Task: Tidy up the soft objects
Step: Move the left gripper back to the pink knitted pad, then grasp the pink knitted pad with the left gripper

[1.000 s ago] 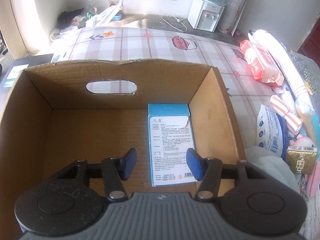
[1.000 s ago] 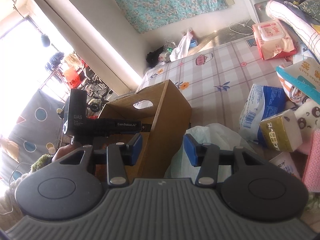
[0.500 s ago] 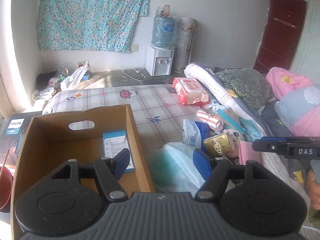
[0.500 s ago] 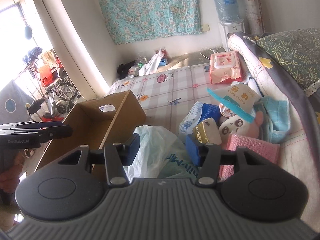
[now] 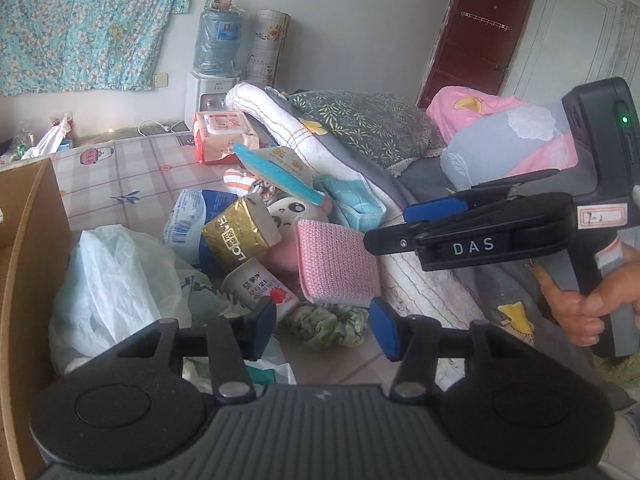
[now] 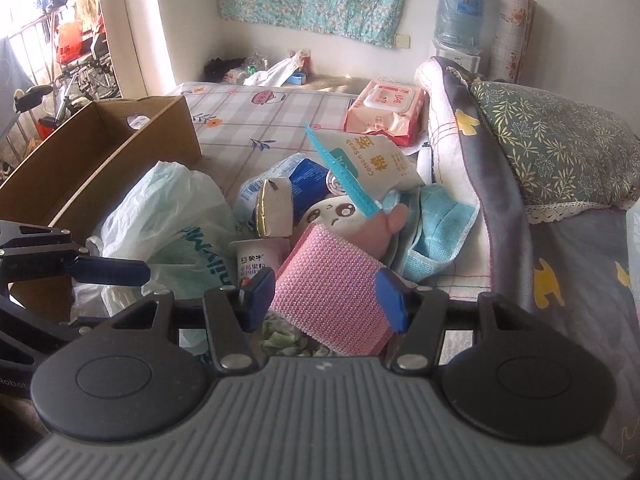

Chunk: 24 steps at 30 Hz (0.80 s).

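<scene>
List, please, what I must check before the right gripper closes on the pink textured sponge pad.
1. Is the right gripper open: ok.
2. Is the pink textured sponge pad between its fingers: ok.
3. Is the pad free of the white yogurt cup: cannot tell, they look close.
4. Is the left gripper out of the way: ok, open and off to the side.
5. Is the brown cardboard box open on top: ok.

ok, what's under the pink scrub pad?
The pink scrub pad leans on a pink plush toy; a green scrunchie pokes out below its lower edge. Anything else beneath it is covered.
</scene>
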Tool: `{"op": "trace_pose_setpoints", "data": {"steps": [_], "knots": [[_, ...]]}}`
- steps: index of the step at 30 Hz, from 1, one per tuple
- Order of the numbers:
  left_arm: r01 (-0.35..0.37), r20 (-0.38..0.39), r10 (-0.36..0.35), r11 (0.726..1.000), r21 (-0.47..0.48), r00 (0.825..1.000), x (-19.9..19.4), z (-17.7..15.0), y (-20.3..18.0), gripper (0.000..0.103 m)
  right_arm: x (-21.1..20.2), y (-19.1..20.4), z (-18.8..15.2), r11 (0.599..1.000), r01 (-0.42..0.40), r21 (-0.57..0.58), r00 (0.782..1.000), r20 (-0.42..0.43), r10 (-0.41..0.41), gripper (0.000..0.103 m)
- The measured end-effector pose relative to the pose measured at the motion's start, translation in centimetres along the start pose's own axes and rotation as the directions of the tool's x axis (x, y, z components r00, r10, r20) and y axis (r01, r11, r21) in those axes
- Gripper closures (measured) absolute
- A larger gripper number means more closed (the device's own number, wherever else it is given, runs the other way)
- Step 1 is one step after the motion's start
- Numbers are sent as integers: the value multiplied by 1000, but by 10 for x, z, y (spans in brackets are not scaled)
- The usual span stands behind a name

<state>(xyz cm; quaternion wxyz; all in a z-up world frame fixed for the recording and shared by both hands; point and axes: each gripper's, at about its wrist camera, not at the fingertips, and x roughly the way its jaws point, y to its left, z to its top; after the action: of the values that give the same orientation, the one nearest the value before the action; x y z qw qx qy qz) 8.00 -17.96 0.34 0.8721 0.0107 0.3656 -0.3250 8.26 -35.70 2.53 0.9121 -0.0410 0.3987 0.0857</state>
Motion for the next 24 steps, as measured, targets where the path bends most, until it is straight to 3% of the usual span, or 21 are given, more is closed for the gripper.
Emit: {"op": "trace_pose_setpoints", "data": {"steps": [5, 8, 12, 20, 24], "knots": [[4, -31, -4, 1000, -13, 1000, 36, -6, -10, 69, 32, -15, 2, 997, -37, -71, 999, -31, 35, 49], [25, -50, -26, 1000, -13, 998, 52, -7, -14, 73, 51, -23, 8, 992, -58, -109, 997, -47, 53, 49], [34, -66, -35, 999, -22, 997, 73, -7, -17, 74, 74, -35, 17, 988, -96, -121, 994, -64, 89, 49], [41, -125, -51, 996, -75, 991, 104, -10, -8, 74, 95, -51, 24, 965, -256, -52, 965, -77, 251, 46], [47, -137, -61, 993, -104, 989, 111, -11, -2, 74, 102, -47, 17, 960, -278, -44, 956, -105, 272, 40]]}}
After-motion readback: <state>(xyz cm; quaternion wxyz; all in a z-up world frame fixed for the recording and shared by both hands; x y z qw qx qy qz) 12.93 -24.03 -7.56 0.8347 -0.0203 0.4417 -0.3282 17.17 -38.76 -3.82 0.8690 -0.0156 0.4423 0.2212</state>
